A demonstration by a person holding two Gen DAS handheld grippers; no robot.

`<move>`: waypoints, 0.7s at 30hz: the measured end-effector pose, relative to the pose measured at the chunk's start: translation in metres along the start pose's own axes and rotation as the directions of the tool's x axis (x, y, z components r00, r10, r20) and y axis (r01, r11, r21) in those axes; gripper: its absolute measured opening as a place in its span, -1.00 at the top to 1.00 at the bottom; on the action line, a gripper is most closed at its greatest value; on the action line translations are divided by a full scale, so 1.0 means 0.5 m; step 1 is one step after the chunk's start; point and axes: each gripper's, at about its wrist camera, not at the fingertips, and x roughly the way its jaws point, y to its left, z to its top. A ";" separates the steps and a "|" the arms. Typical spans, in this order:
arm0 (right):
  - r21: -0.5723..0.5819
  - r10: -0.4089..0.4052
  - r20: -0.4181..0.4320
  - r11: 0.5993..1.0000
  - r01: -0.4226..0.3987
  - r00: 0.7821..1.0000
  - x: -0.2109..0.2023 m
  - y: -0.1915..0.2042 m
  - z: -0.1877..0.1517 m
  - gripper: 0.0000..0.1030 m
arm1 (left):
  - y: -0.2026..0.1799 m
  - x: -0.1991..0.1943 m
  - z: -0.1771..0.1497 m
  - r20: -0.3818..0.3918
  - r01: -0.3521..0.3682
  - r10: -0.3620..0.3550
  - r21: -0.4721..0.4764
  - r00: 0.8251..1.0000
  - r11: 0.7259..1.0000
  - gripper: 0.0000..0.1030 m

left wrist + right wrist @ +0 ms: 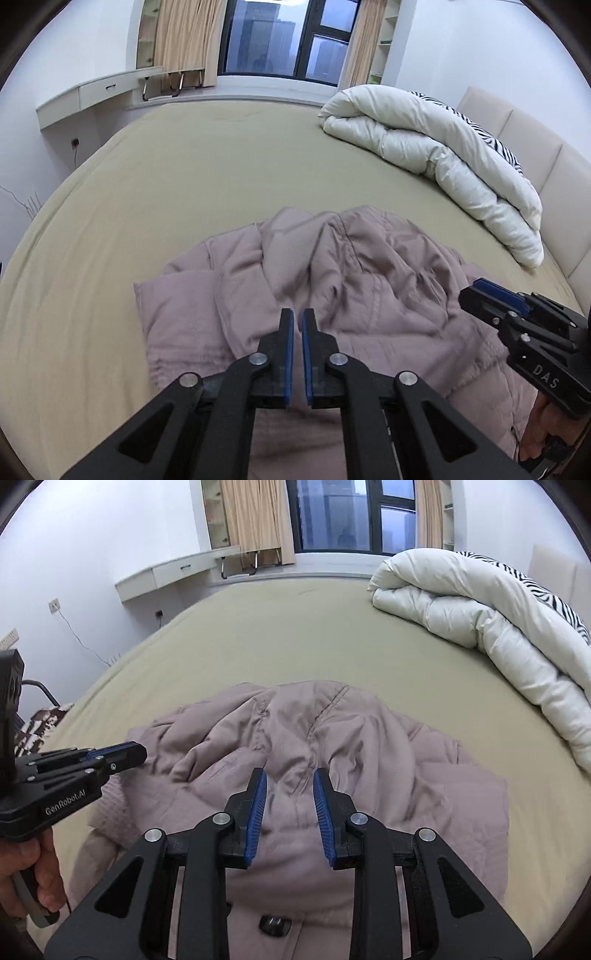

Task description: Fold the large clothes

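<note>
A large dusty-pink padded coat (332,280) lies crumpled on the olive-green bed; it also shows in the right wrist view (332,746), with a dark button (274,925) near the bottom. My left gripper (297,314) hovers above the coat's near side, its jaws almost together with a thin gap and nothing between them. It shows from the side in the right wrist view (138,753). My right gripper (290,775) is open and empty above the coat's middle. It shows at the right in the left wrist view (469,291).
A rolled white duvet (443,158) with a zebra-print pillow (495,136) lies at the bed's far right, by the beige headboard (546,162). The bed sheet (184,177) stretches beyond the coat. A white desk (92,96) and a curtained window (280,40) stand behind.
</note>
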 end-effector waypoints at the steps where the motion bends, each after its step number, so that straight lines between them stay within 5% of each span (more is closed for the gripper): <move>1: 0.000 0.002 -0.021 1.000 -0.002 1.000 0.001 0.003 -0.018 0.50 | -0.007 0.013 -0.014 -0.029 0.004 -0.004 0.010 1.000 1.000 0.80; 4: 0.017 0.004 -0.217 1.000 0.000 0.976 0.094 -0.001 -0.082 0.50 | -0.017 0.061 -0.045 -0.110 0.007 -0.006 0.011 0.994 1.000 0.80; 8: 0.087 0.035 -0.207 0.996 -0.017 0.978 0.071 -0.016 -0.072 0.49 | -0.004 -0.009 -0.049 -0.084 0.026 -0.029 -0.032 0.996 0.999 0.73; 12: 0.101 0.051 -0.038 0.994 -0.046 0.998 -0.073 -0.030 -0.049 0.47 | 0.027 -0.143 -0.094 -0.004 0.004 -0.004 -0.049 1.000 0.999 -0.29; 14: 0.094 0.074 0.025 0.993 -0.076 0.997 -0.168 -0.032 -0.070 -0.12 | 0.048 -0.212 -0.144 0.001 -0.018 0.018 -0.046 1.000 0.999 -0.55; 15: 0.102 0.095 0.046 0.990 -0.099 0.994 -0.212 -0.038 -0.089 -0.70 | 0.057 -0.236 -0.167 -0.005 -0.027 0.027 -0.050 1.000 0.998 -0.63; 18: 0.137 0.141 0.118 0.978 -0.157 0.983 -0.341 -0.063 -0.169 -0.81 | 0.093 -0.308 -0.262 -0.054 -0.067 0.064 -0.067 0.996 0.995 -0.65; 21: 0.171 0.127 0.065 0.976 -0.136 0.990 -0.465 -0.073 -0.290 -0.81 | 0.126 -0.367 -0.368 -0.135 -0.083 0.069 -0.102 0.988 0.991 -0.65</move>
